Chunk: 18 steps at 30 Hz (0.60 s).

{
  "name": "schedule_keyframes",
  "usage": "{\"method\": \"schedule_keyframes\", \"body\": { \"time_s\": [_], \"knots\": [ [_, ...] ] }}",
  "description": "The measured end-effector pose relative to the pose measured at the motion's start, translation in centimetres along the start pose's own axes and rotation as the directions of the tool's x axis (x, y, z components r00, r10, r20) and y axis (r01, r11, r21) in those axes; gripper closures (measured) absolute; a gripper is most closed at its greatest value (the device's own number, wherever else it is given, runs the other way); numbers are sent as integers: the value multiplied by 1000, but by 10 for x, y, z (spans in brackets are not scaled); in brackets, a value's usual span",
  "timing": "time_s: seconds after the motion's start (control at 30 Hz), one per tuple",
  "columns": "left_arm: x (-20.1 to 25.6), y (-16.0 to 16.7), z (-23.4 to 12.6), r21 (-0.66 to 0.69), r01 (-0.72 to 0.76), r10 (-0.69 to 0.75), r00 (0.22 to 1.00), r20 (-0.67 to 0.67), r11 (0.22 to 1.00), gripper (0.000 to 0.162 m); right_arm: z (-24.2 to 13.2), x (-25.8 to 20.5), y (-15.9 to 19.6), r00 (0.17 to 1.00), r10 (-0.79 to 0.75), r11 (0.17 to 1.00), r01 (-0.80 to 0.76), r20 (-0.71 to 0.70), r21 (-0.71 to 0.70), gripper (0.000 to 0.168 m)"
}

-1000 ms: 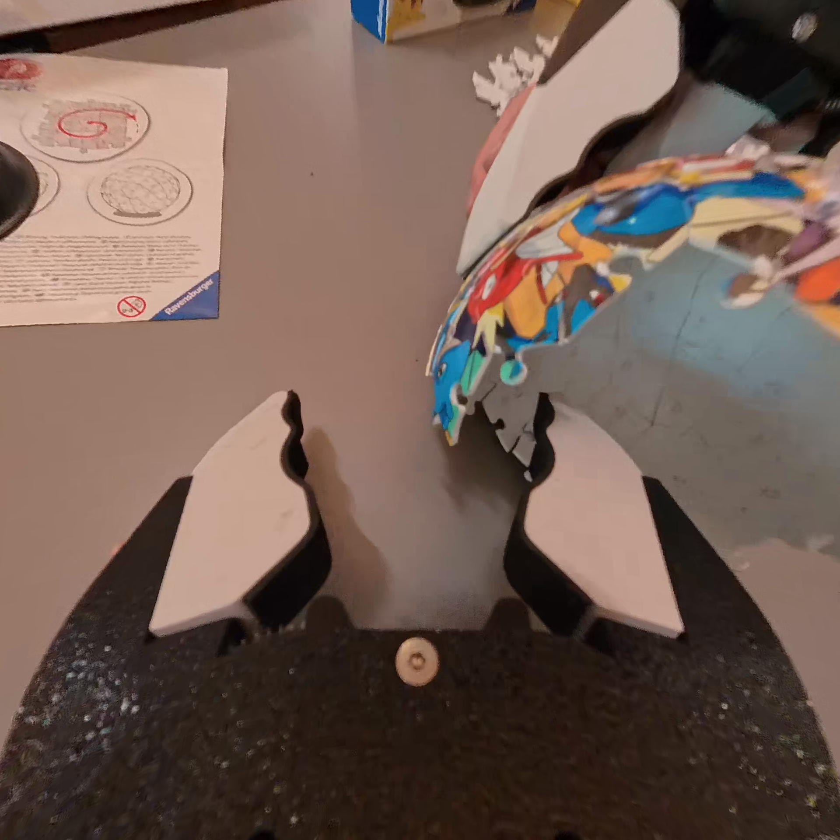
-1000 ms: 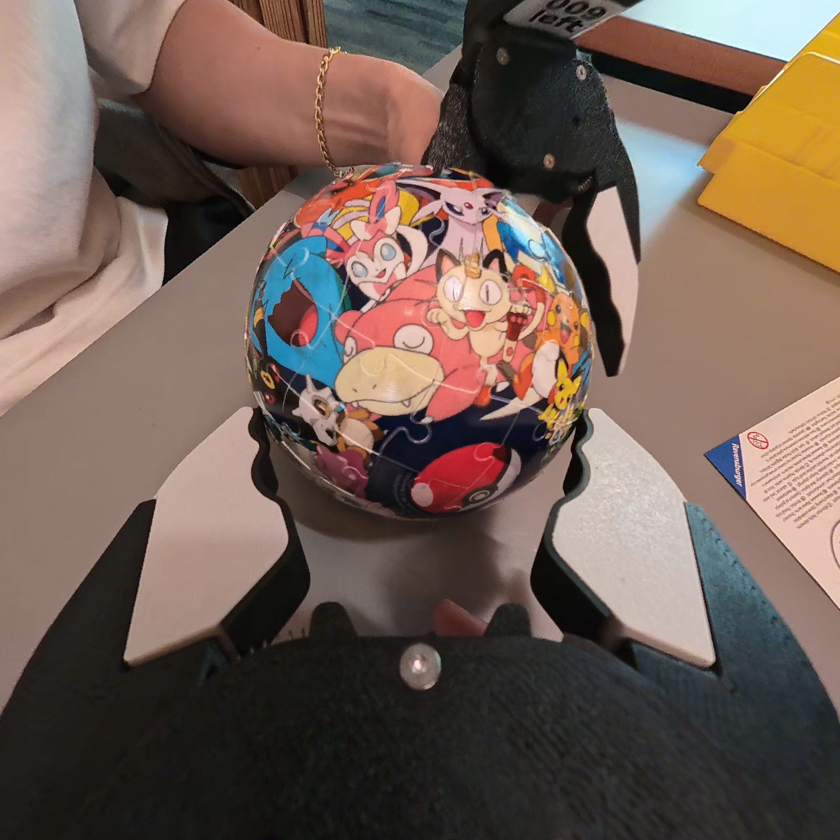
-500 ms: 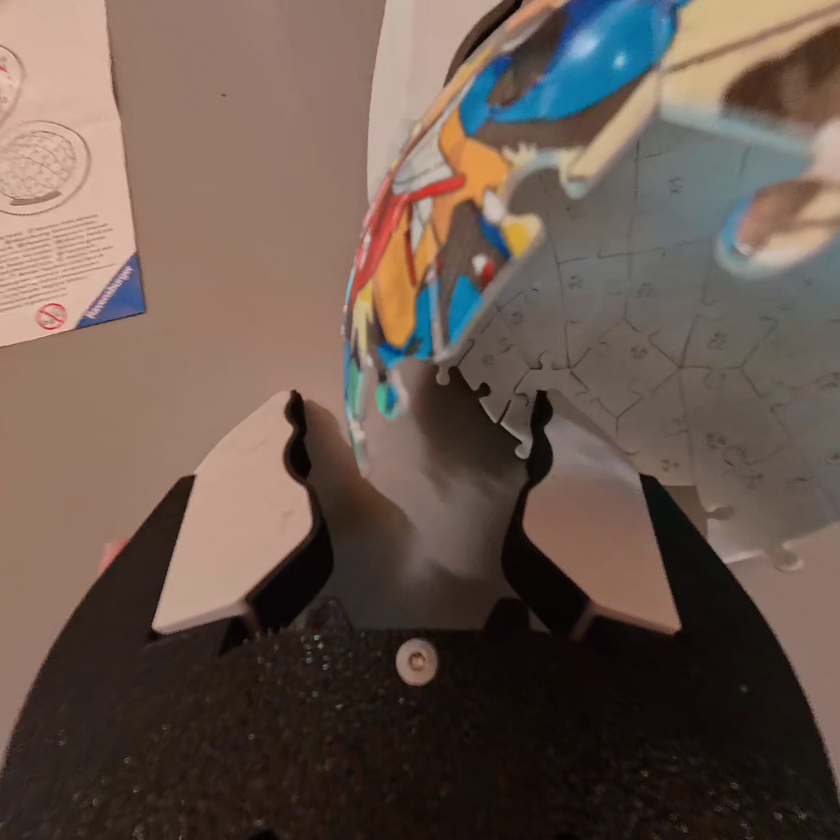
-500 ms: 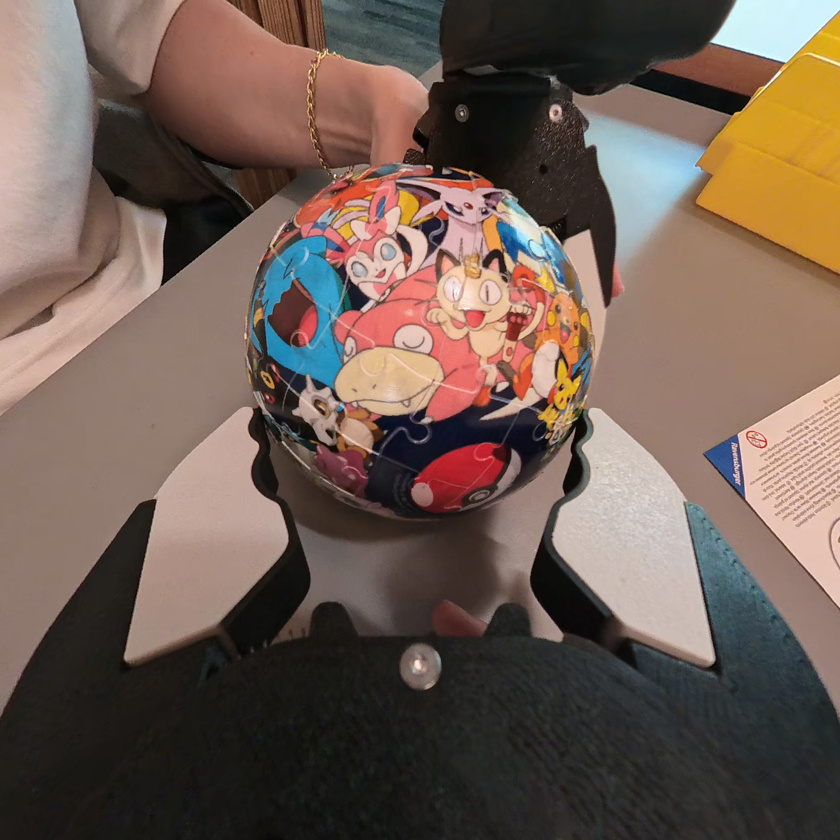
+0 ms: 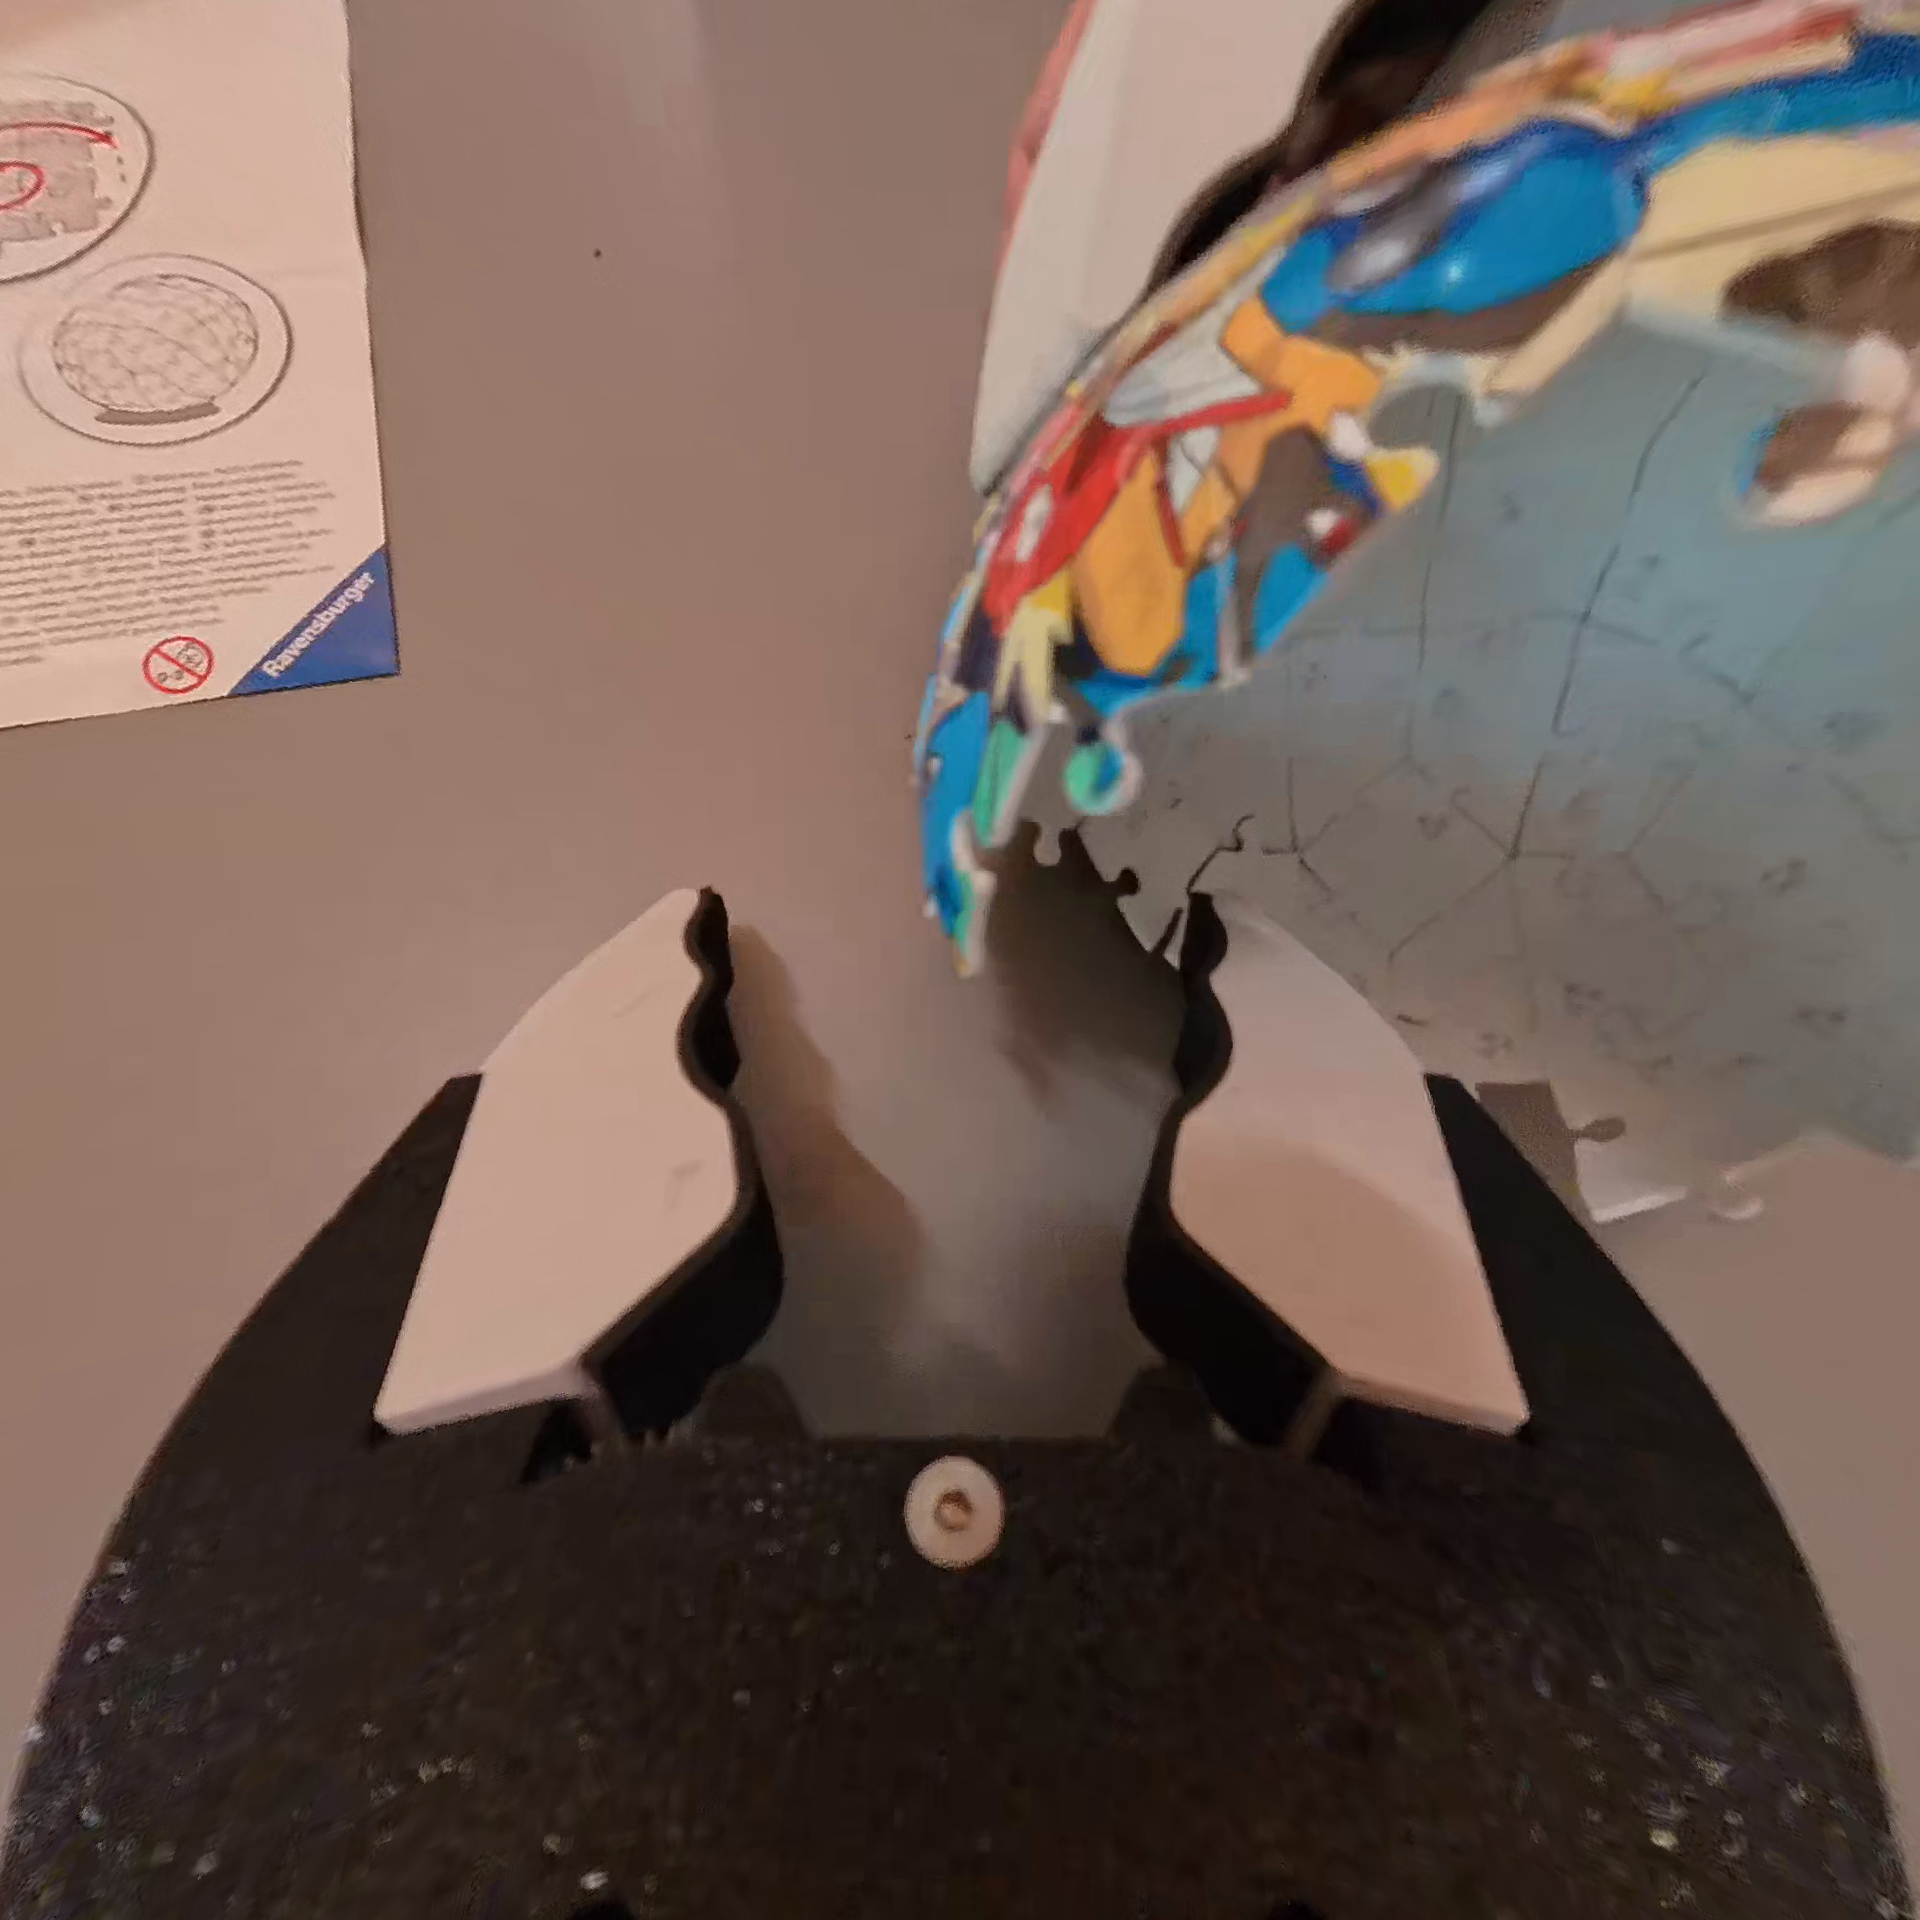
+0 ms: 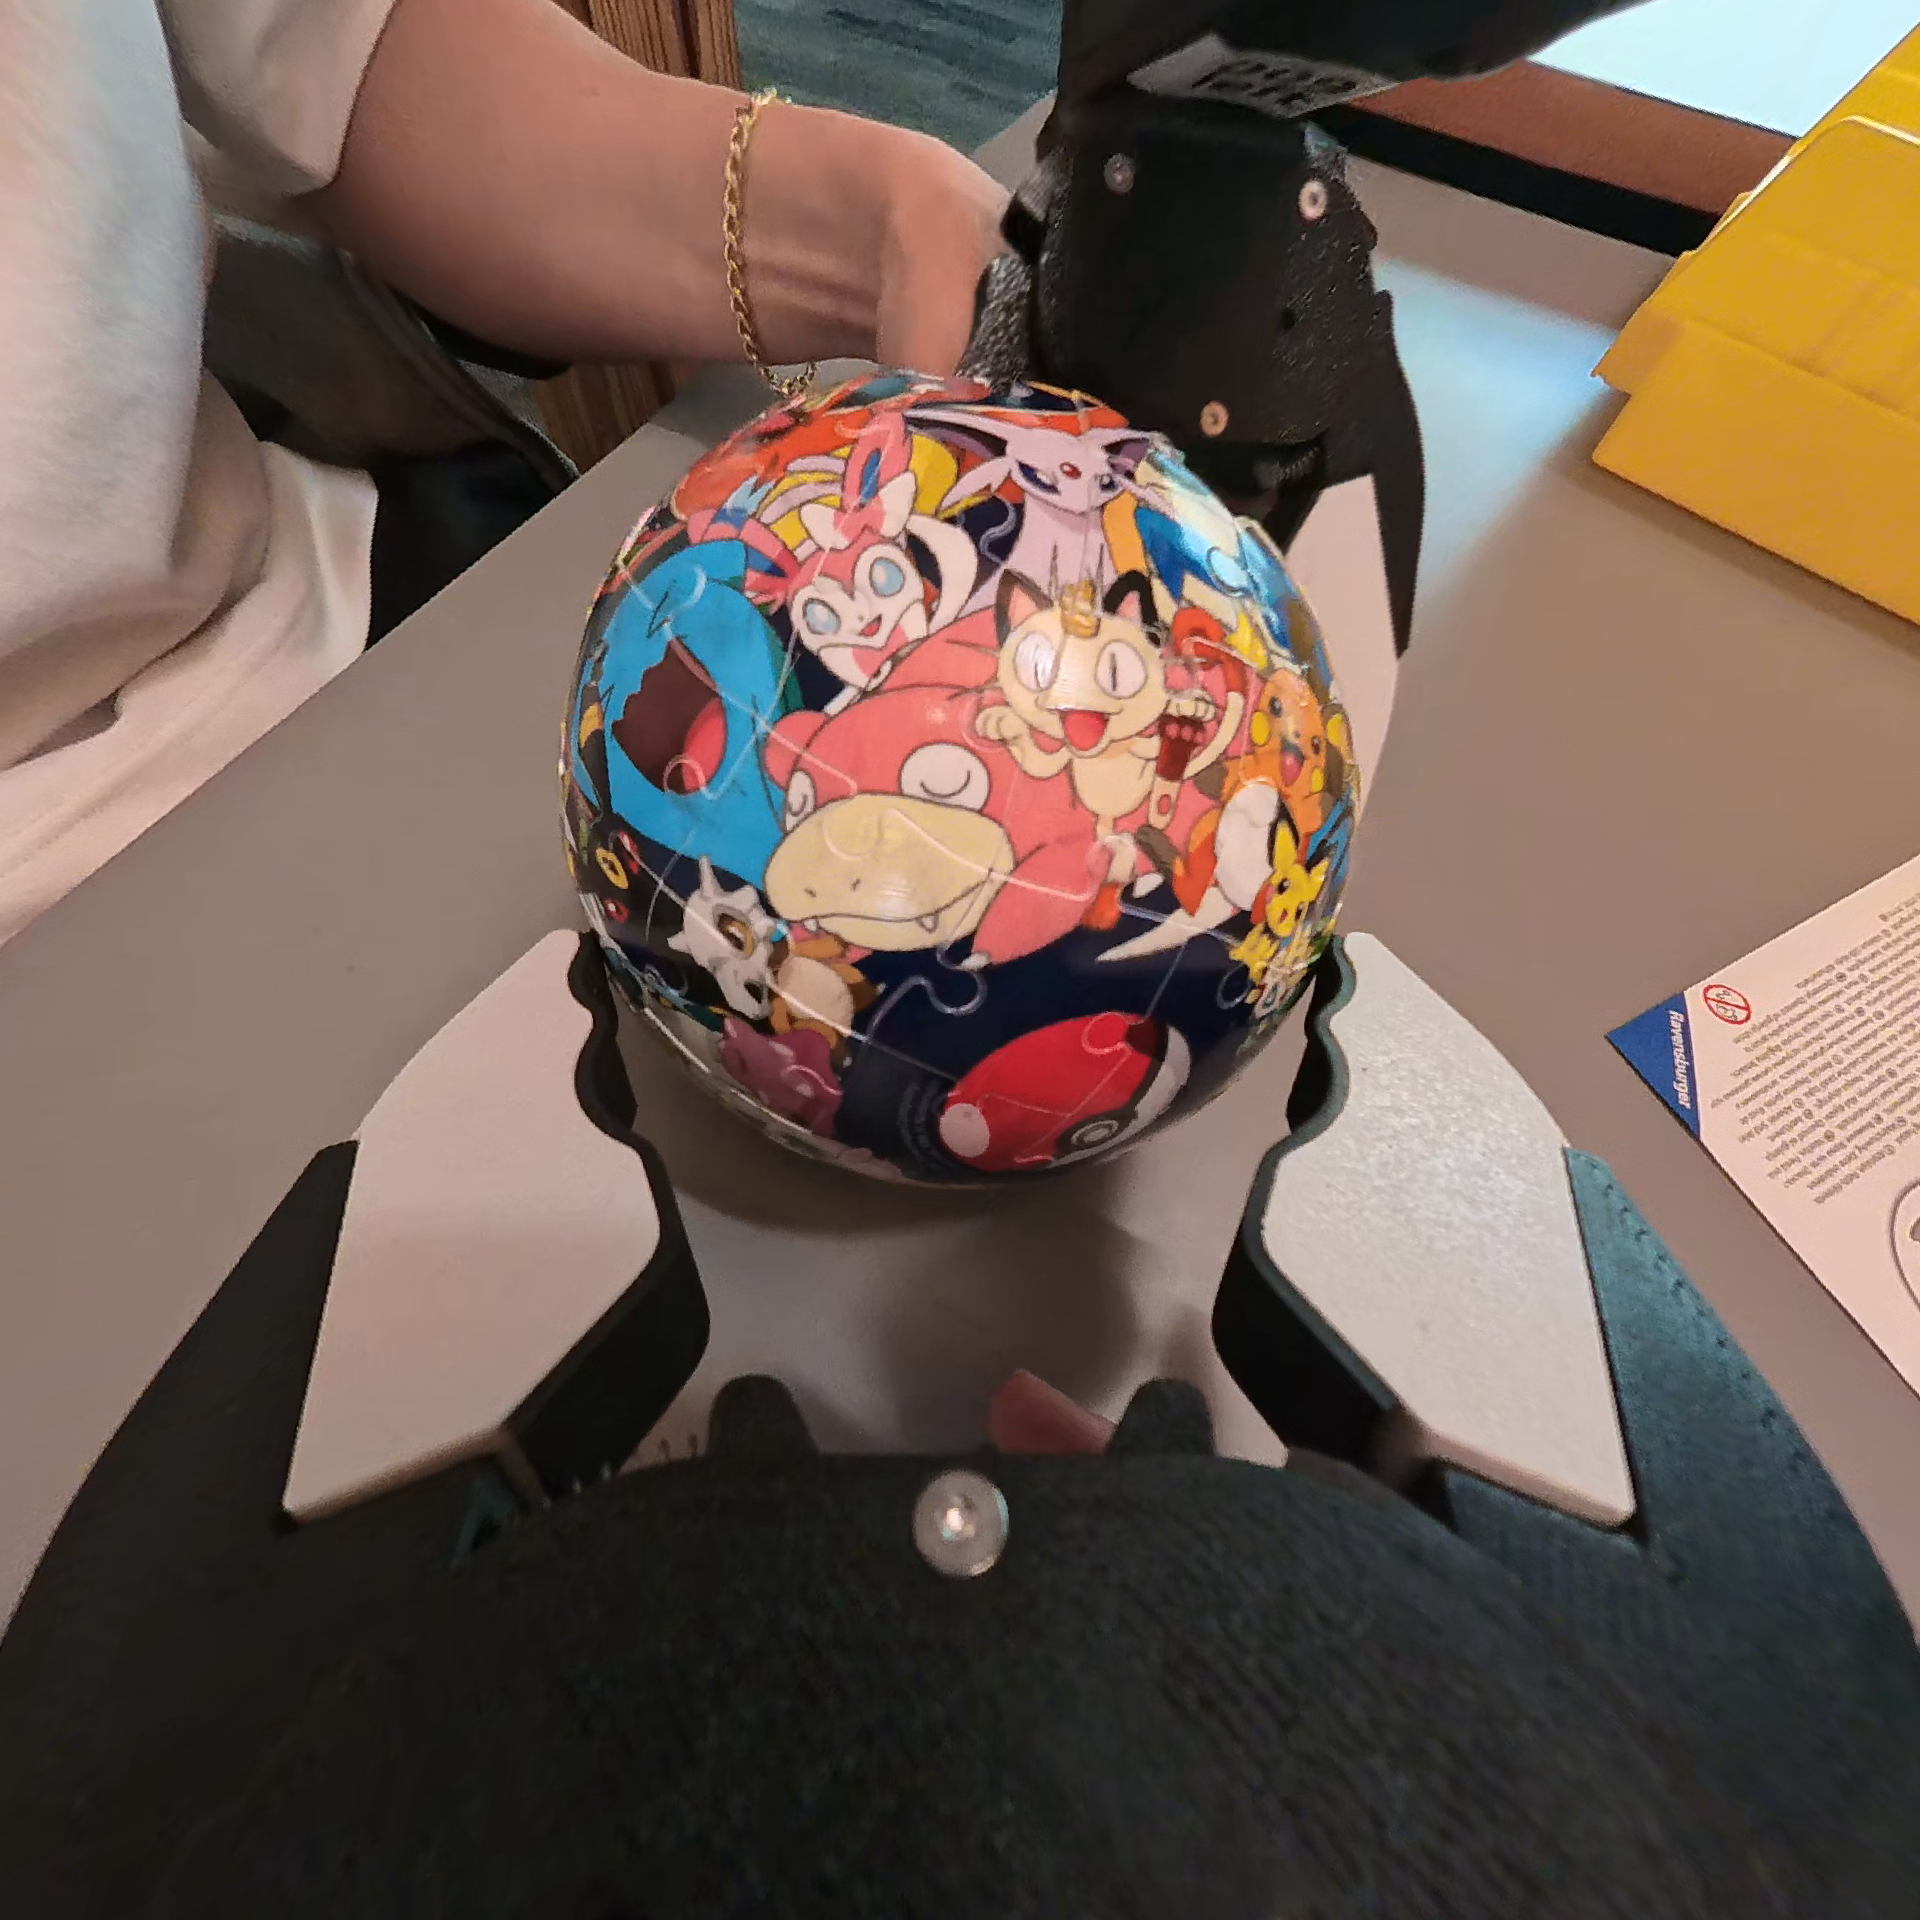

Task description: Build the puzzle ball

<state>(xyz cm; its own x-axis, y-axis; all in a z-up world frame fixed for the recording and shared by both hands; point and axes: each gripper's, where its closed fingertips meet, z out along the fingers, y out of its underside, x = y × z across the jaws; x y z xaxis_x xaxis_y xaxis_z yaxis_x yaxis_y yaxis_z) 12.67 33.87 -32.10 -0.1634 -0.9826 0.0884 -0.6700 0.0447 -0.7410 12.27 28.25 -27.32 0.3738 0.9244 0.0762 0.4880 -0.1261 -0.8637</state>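
Observation:
The puzzle ball [image 6: 956, 790] is a colourful cartoon-printed sphere. My right gripper [image 6: 961, 966] is shut on it, with its fingertips against the ball's lower sides. In the left wrist view the ball [image 5: 1164, 540] is at the upper right. There it shows a jagged open edge and a pale grey inside [image 5: 1558, 790]. My left gripper [image 5: 951, 914] is open and empty. Its right fingertip [image 5: 1200, 935] is right at the ball's jagged edge. In the right wrist view, one of the left gripper's fingers [image 6: 1361, 582] shows behind the ball. The other is hidden.
A printed instruction sheet [image 5: 156, 416] lies on the grey table [image 5: 644, 582], and also shows in the right wrist view [image 6: 1829, 1081]. A yellow box [image 6: 1787, 395] stands at the far right. A person's arm with a gold bracelet [image 6: 748, 229] is behind the ball. The table edge runs along the left.
My left gripper swung from beside the ball to behind its top, closed in on the open side, then eased back slightly. It stayed open. The ball has not moved in my right gripper.

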Motion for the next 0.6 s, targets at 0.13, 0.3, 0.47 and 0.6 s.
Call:
{"method": "schedule_keyframes", "body": {
  "time_s": [0.13,0.3,0.47,0.6],
  "knots": [
    [3,7,6,-61,-67,68,998,18,996,75,0,0,-1,1000,-4,1000,4,-1,-3,43],
    [2,5,7,-61,-94,96,995,36,994,72,0,0,0,1000,1,1000,-1,-4,-2,43],
    [-2,3,6,-58,-114,118,991,67,992,70,0,-1,0,1000,2,1000,-2,-4,-2,43],
    [-6,4,5,-73,-128,134,987,91,989,72,0,-1,1,1000,0,1000,0,-6,-7,43]
  ]
}}
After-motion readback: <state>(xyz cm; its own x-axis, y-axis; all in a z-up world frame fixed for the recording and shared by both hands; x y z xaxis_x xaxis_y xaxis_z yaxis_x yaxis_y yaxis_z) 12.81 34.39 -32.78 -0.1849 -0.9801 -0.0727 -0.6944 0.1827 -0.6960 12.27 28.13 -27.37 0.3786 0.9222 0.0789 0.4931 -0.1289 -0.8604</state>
